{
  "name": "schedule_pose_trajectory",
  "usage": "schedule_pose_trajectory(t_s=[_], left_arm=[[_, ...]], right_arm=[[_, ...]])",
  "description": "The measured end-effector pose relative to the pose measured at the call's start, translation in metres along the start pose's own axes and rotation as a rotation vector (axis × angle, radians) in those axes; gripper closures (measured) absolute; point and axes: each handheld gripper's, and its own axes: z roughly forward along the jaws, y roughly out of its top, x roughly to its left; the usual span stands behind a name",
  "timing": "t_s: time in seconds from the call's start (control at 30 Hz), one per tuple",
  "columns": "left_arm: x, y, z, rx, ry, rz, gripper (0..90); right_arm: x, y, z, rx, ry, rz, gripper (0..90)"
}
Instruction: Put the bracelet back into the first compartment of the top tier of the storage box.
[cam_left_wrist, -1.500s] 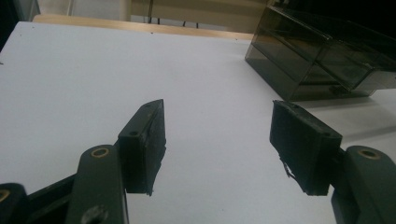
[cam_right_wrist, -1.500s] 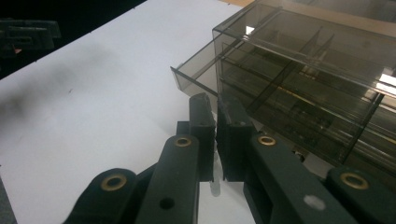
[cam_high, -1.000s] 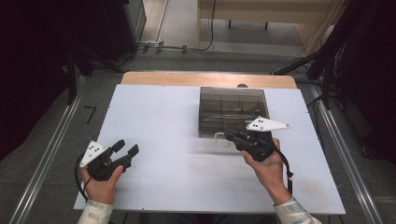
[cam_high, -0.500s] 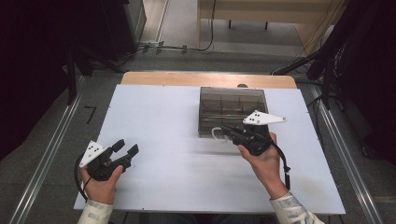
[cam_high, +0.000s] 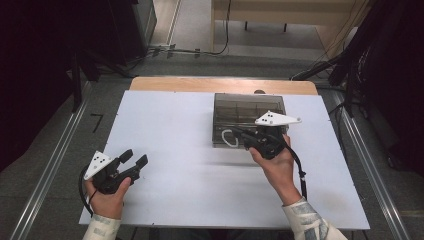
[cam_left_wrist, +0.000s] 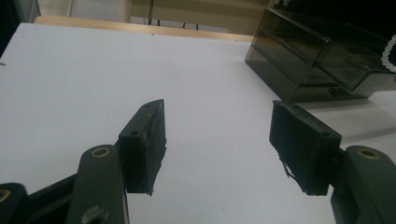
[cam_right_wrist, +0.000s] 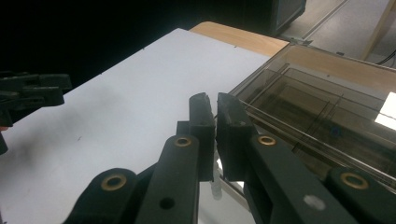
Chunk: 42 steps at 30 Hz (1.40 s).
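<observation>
- the right gripper (cam_high: 239, 134) is at the near edge of the smoked plastic organiser box (cam_high: 250, 107), which sits on the white table board (cam_high: 165, 130) toward its far right part.
- its jaws are pressed together on a white beaded loop (cam_high: 229, 138), seemingly a bracelet or short chain; in the high view the loop hangs from the tips over the box's near left corner, and in the right gripper view a few pale beads (cam_right_wrist: 215, 189) show under the jaws.
- the left gripper (cam_high: 136, 159) rests at the near left of the board, well apart from the box, jaws spread wide with nothing between them; the left gripper view shows bare board in the gap.
- step in hand, as judged: carrying the beaded loop to or over the box for stowing.
- the box has divided compartments; whether it is lidded cannot be told.
- next move calls for: positioning the loop squarely over one compartment, lowering it so the trailing beads clear the wall, then parting the jaws.
- risk noted: the slack loop may drape across the rim or a divider.
</observation>
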Motion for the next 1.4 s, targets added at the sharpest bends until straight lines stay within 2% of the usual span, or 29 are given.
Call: schedule_pose_trajectory(t_s=[0.47,0.7,1.13,1.4], left_arm=[[0.000,0.000,0.000,0.000,-0.001,0.000,36.8],[0.000,0.000,0.000,-0.003,-0.001,-0.003,36.8],[0.001,0.000,0.000,0.000,-0.003,-0.002,36.8],[0.001,0.000,0.000,0.005,-0.004,-0.002,36.8]], right_arm=[[-0.006,0.009,0.017,0.012,-0.026,0.007,83.2],[-0.009,0.008,0.027,0.029,-0.031,0.015,83.2],[-0.017,0.004,0.041,0.070,-0.055,0.026,83.2],[-0.021,0.000,0.049,0.122,-0.084,0.015,83.1]])
